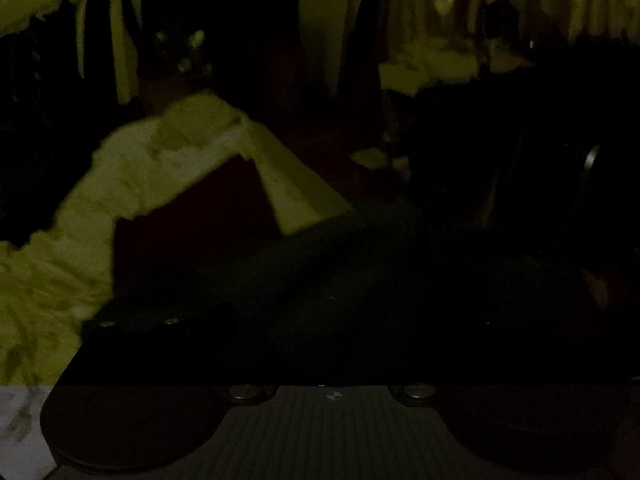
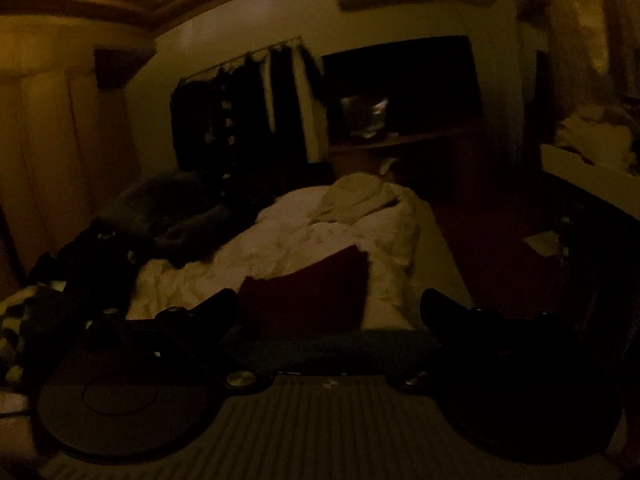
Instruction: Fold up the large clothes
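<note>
A: How far along is the folding?

B: Barely started, I'd judge. In the right wrist view the pale bedding (image 2: 320, 240) lies rumpled on the bed (image 2: 448, 264), with a dark red cloth (image 2: 312, 288) on top of it, just ahead of the right gripper (image 2: 328, 312). No neat fold shows anywhere.

A: Does the right gripper have hold of it?

B: Its fingers (image 2: 440, 308) stand wide apart, and a dark bluish cloth (image 2: 328, 344) lies across the gap, low between them. I can't tell whether it is pinched; nothing looks clamped.

A: And the left?

B: Too dark. A big dark cloth (image 1: 380, 280) fills the lower part of its view and hides the fingers, so whether the left gripper (image 1: 332, 344) is open or closed I cannot tell. Pale bedding shows beyond it.

A: What's left, then?

B: Nearly all of it, I think: spreading the cloth flat, then every fold.
</note>
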